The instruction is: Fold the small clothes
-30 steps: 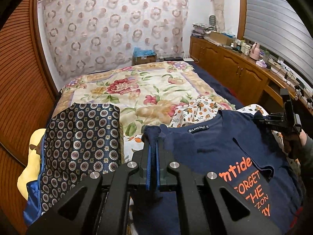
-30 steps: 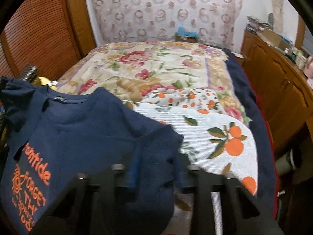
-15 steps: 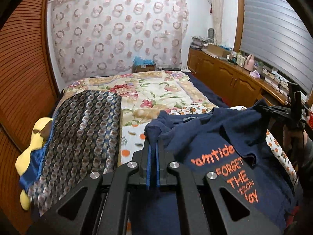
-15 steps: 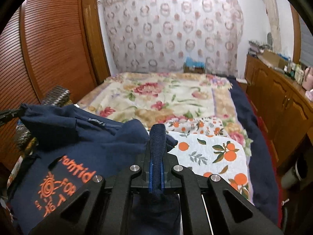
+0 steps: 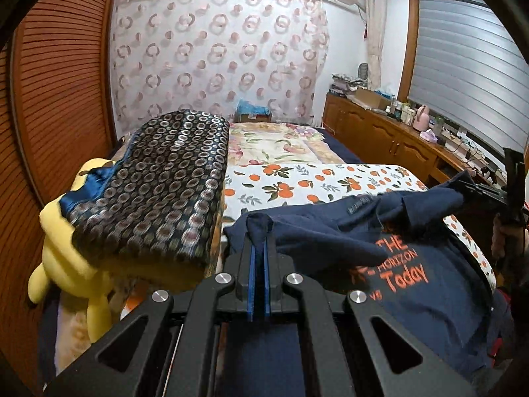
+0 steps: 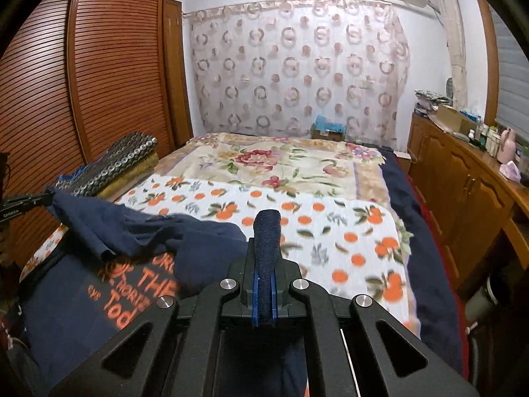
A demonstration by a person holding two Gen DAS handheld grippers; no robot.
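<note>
One navy T-shirt [image 5: 429, 284] w/ orange lettering hangs between 2 grippers above the bed [image 6: 297, 165], near its foot end. Left gripper [image 5: 259, 244] is clamped on a bunched bit of the shirt's navy fabric; right gripper [image 6: 265, 258] is likewise pinched tight on a rolled wad of the same shirt. Shirt sags in the middle, print facing up. Under it lies 1 orange-fruit print sheet [image 6: 330, 231] over 1 floral bedspread [image 6: 281, 158]. At the bed's left edge: 1 folded stack w/ a dark circle-pattern cloth [image 5: 165, 185] on top, 1 yellow plush toy [image 5: 66, 258] just beside it.
</note>
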